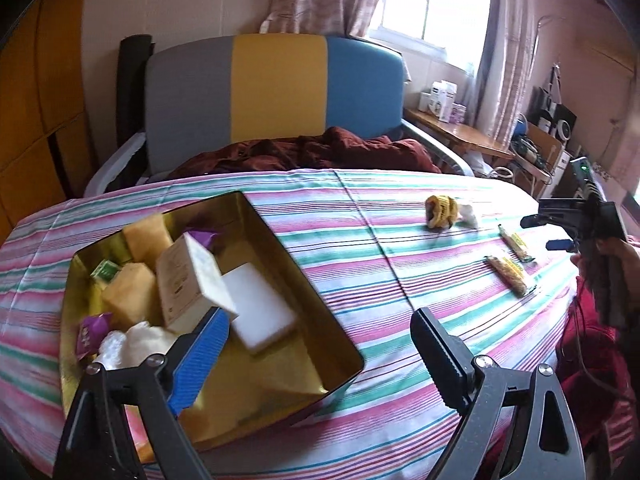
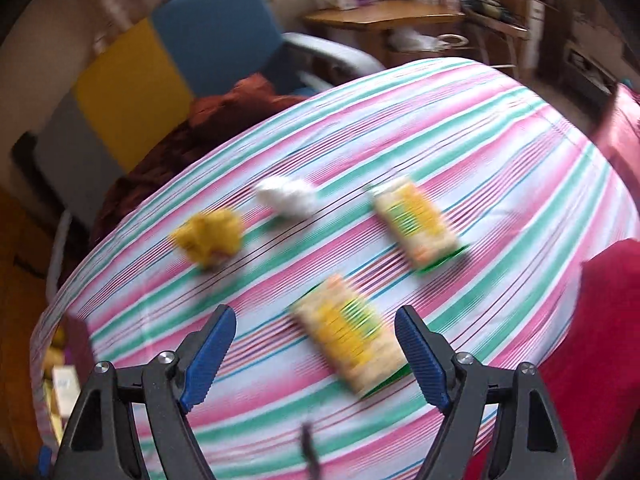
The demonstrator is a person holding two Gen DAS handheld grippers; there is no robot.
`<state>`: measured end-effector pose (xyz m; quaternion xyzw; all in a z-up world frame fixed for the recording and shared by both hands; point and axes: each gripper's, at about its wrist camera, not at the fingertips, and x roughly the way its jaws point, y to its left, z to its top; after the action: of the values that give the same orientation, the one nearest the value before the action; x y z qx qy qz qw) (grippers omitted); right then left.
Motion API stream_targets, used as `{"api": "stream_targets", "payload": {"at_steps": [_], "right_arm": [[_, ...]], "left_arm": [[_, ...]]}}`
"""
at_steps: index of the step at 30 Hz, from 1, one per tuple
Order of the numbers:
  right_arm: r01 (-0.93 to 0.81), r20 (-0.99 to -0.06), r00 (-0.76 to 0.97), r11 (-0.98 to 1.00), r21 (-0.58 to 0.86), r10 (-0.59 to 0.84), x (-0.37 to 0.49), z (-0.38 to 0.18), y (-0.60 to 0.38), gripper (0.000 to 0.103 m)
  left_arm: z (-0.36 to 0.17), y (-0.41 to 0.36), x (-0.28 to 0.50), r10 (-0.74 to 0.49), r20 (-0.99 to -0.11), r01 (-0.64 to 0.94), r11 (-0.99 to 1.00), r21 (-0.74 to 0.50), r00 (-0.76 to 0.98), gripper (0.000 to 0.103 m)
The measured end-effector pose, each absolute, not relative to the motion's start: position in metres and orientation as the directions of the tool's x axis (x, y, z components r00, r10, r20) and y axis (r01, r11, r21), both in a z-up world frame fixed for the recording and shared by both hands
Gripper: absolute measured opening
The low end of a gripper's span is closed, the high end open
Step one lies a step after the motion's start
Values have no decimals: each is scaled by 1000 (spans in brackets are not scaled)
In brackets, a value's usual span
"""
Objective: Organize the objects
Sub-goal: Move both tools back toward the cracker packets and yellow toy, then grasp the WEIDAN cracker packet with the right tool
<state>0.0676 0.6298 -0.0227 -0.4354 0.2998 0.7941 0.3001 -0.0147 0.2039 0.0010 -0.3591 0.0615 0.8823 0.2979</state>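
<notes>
Both tongs were spread apart and empty. The left tongs (image 1: 320, 344) hung over the gold rectangular metal tin (image 1: 344, 344) full of boxes, while the right tongs (image 2: 316, 344) hovered right above the nearer flat yellow-and-green plastic snack packet (image 2: 352, 344) on the striped table (image 2: 520, 184). It looked light, crinkly, probably slippery, so I'd pinch across its short width, mid-length

Striped tablecloth (image 1: 360, 208), gold tin (image 1: 280, 240), two snack bars (image 1: 510, 272), yellow wad (image 1: 440, 210)

Bright curtained window (image 1: 432, 0), tricolour chair (image 1: 276, 92), wooden side table (image 1: 460, 132).
</notes>
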Motion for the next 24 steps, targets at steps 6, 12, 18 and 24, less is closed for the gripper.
{"api": "stream_targets", "payload": {"at_steps": [6,12,18,24], "right_arm": [[-801,-905,-370,-565,197,210,65,-51,692,83],[-816,-898,-391,-527,237,202,63,-70,723,83],[-803,-919,-347,-567,186,189,46,-86,725,83],[-768,-941,-256,-638,60,220,33,-95,712,53]], "left_arm": [[0,228,-18,503,-680,-608,-787,-106,-533,94],[-7,251,-21,505,-704,-632,-768,-103,-499,95],[-16,269,-24,509,-723,-645,-755,-115,-467,95],[-23,288,-35,518,-740,-644,-750,-151,-429,95]]}}
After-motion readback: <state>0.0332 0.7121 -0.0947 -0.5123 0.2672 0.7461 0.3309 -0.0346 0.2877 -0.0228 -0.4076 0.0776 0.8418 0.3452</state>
